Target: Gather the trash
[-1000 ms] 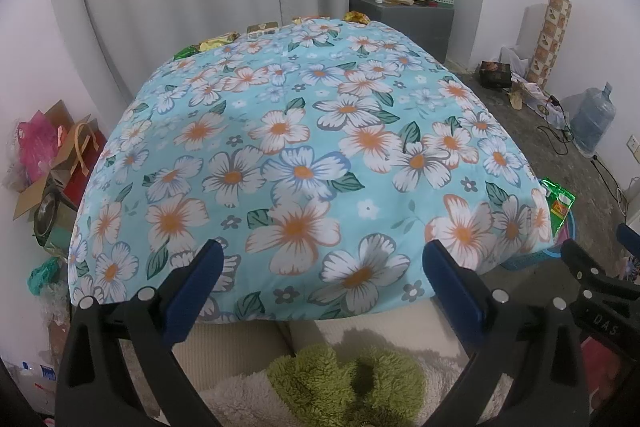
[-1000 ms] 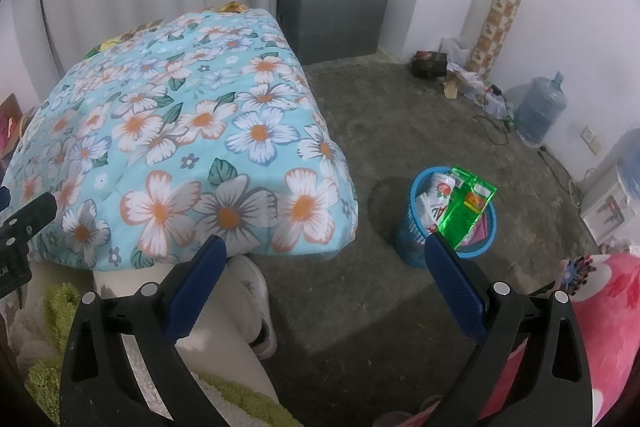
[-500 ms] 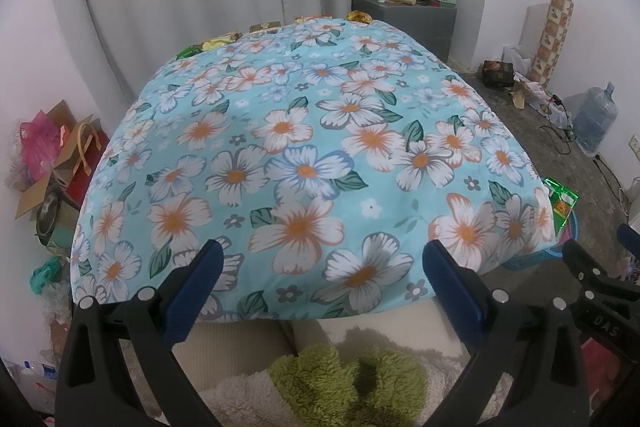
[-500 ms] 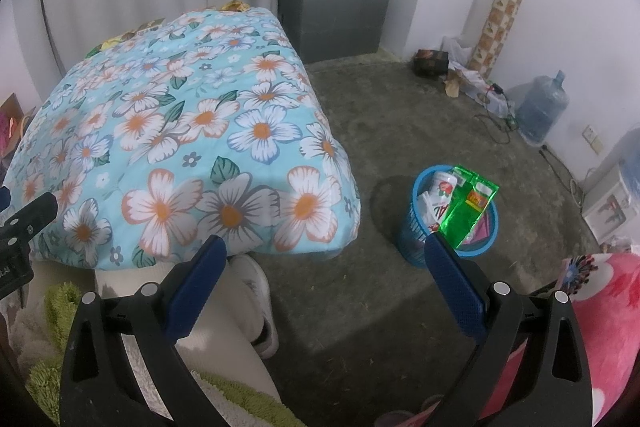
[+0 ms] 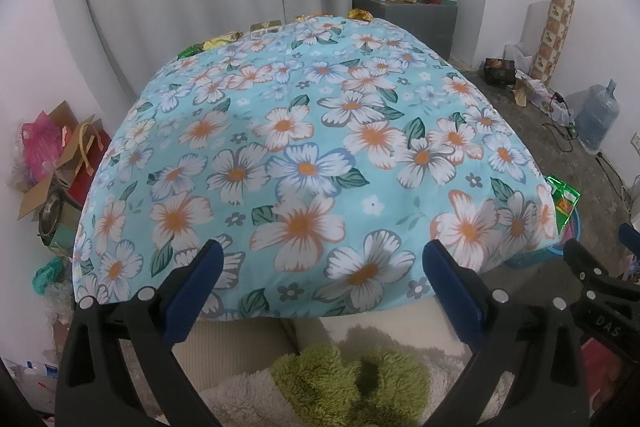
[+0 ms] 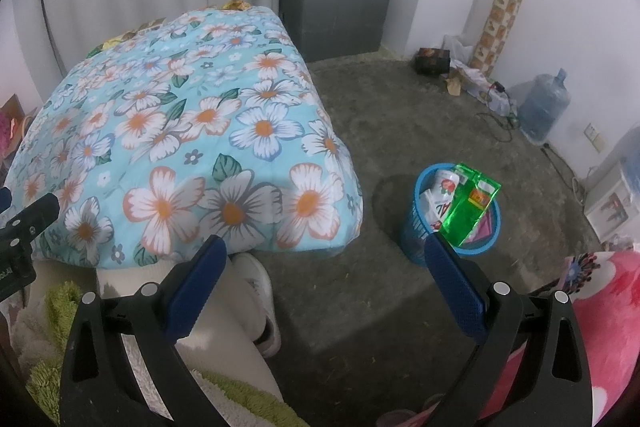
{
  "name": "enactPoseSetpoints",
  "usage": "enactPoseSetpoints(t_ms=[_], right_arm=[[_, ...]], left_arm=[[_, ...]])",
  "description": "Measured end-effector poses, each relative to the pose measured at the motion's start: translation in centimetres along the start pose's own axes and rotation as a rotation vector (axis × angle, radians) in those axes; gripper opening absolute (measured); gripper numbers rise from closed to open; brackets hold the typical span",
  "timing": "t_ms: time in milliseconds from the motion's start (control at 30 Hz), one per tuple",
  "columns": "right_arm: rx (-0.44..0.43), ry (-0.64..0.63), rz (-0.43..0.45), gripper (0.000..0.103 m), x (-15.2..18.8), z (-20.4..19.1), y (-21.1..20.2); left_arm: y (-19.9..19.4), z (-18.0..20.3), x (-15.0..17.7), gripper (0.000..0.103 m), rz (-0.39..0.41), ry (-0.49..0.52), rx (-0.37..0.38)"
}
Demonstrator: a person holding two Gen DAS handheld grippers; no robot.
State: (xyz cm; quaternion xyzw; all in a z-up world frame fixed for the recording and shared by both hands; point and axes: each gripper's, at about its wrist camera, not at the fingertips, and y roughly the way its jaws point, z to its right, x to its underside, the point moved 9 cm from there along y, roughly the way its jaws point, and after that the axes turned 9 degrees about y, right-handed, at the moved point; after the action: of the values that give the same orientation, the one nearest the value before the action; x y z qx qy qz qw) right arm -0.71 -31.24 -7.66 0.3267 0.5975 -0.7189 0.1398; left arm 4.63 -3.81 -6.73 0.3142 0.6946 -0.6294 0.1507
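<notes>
A blue mesh trash basket [image 6: 416, 227] stands on the floor right of the bed, holding a green packet [image 6: 472, 207] and white wrappers [image 6: 440, 195]. Several wrappers lie along the bed's far edge: a yellow one [image 5: 218, 41], a green one [image 5: 190, 50], a box-like one [image 5: 264, 26] and a crumpled gold one [image 5: 359, 13]. My left gripper [image 5: 318, 261] is open over the near end of the flowered quilt [image 5: 304, 147], holding nothing. My right gripper [image 6: 320, 255] is open above the floor, just left of the basket, also holding nothing.
A grey cabinet [image 6: 336, 23] with small items stands at the back. A water jug [image 6: 544, 111], a patterned roll [image 6: 496, 27], a dark box [image 6: 432, 61] and cables line the right wall. Bags and cardboard [image 5: 56, 163] pile up left of the bed. A person's legs and shoe [image 6: 256, 291] are below.
Both views have shifted very slightly; the bed sits a touch lower and nearer in the left wrist view. Both grippers stay open with nothing in them.
</notes>
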Motion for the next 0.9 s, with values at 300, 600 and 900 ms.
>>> enactPoseSetpoints(t_ms=[300,600,900], right_arm=[[-0.012,0.003,-0.007,0.095,0.32,-0.30,-0.08],[-0.015,0.002,-0.008,0.095,0.20,-0.15,0.01],[-0.017,0.002,-0.010,0.095,0.23,-0.20,0.00]], left_arm=[[0.02,0.11,0.07,0.098,-0.002,0.000,-0.003],[0.00,0.15,0.13,0.098,-0.003,0.001,-0.004],[0.00,0.01,0.21,0.098,-0.004,0.002,-0.005]])
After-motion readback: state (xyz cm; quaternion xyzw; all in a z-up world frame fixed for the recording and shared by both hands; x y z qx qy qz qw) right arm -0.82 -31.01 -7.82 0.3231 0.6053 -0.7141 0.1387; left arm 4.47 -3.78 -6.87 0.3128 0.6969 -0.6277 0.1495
